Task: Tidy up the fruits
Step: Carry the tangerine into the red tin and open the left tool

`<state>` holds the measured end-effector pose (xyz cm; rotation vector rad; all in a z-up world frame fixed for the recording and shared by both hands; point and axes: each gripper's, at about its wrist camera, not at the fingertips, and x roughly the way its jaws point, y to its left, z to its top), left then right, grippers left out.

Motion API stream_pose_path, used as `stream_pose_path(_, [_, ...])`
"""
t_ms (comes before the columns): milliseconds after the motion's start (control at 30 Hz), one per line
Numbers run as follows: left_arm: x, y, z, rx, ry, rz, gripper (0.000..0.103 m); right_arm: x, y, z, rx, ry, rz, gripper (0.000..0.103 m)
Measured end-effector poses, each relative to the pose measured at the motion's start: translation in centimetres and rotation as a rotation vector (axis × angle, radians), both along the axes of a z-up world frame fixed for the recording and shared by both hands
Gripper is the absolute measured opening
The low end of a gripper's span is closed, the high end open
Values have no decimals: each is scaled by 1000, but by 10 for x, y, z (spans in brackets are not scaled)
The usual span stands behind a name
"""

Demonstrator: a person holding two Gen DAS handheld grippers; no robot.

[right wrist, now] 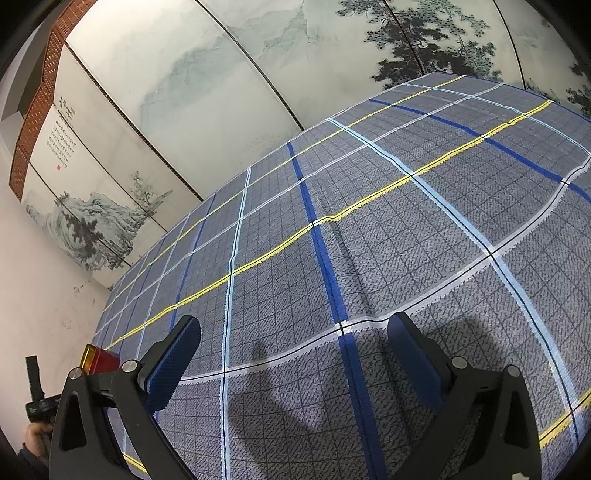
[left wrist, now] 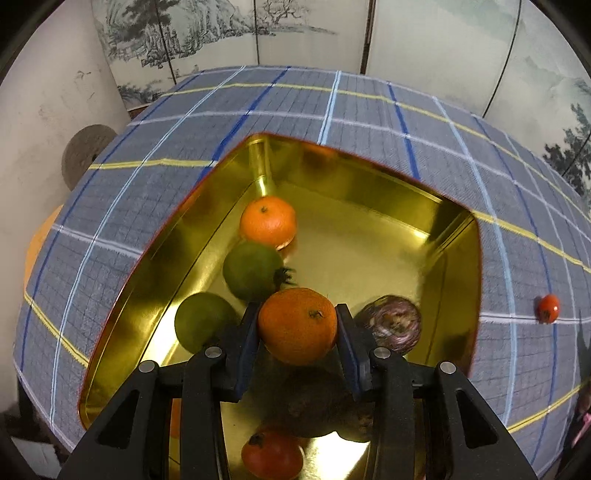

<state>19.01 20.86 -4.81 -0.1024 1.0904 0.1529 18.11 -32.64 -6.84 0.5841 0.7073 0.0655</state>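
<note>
Nearest the left wrist camera, the left gripper point(left wrist: 298, 326) has its blue pads clamped on either side of an orange point(left wrist: 297, 325), which hangs above the inside of a gold tin point(left wrist: 458, 266). Under the gripper, near the lower edge of the view, a red fruit point(left wrist: 271, 456) lies on the tin floor, with a dark brown fruit point(left wrist: 314, 402) just beyond it in the shadow. To the left of the held orange sits a green fruit point(left wrist: 203, 325); to the right lies a purple streaked fruit point(left wrist: 393, 323). Farther in, a second green fruit point(left wrist: 253, 269) rests against another orange point(left wrist: 267, 221) close to the tin's far corner. The tin stands on a grey checked tablecloth point(left wrist: 369, 110) with blue, white and yellow lines. Out on the cloth, well to the right of the tin, a small red fruit point(left wrist: 548, 307) lies alone. Behind the table stands a folding screen point(left wrist: 207, 33) painted with trees and mountains.

In the right wrist view, the right gripper point(right wrist: 295, 339) hovers over bare cloth with its jaws wide apart and nothing between them. At the left edge, a red and gold corner of the tin point(right wrist: 99, 360) shows beside the gripper's frame.
</note>
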Motion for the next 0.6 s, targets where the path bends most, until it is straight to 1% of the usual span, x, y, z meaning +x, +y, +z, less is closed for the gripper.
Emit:
stream_pose_path(100, [-4, -1, -1, -4, -2, -13, 42, 0, 0, 0, 0, 0, 0, 101])
stream_pose_path(133, [-5, -3, -1, -7, -4, -23, 44, 0, 0, 0, 0, 0, 0, 101])
stream_pose_path(167, [-6, -3, 0, -14, -5, -28, 52, 0, 0, 0, 0, 0, 0, 101])
stream_pose_path(200, [-8, -3, 3, -17, -11, -25, 57, 0, 0, 0, 0, 0, 0, 101])
stream_pose_path(233, [-12, -3, 7, -21, -32, -22, 67, 0, 0, 0, 0, 0, 0, 101])
stream_pose_path(267, [-19, -3, 13, -41, -70, -33, 73, 0, 0, 0, 0, 0, 0, 101])
stream_pose_path(367, [-39, -1, 32, -58, -151, -56, 74, 0, 0, 0, 0, 0, 0, 102])
stream_pose_path(433, [-61, 6, 48, -88, -229, -40, 75, 0, 1, 0, -1, 1, 1, 102])
stream_pose_path(467, [-76, 10, 56, -115, -272, -27, 79, 0, 1, 0, -2, 2, 1, 102])
stream_pose_path(533, [-106, 18, 67, -153, -340, -12, 84, 0, 1, 0, -5, 3, 1, 102])
stream_pose_path(600, [-143, 26, 76, -155, -404, 3, 85, 1, 3, -1, -10, 6, 2, 102])
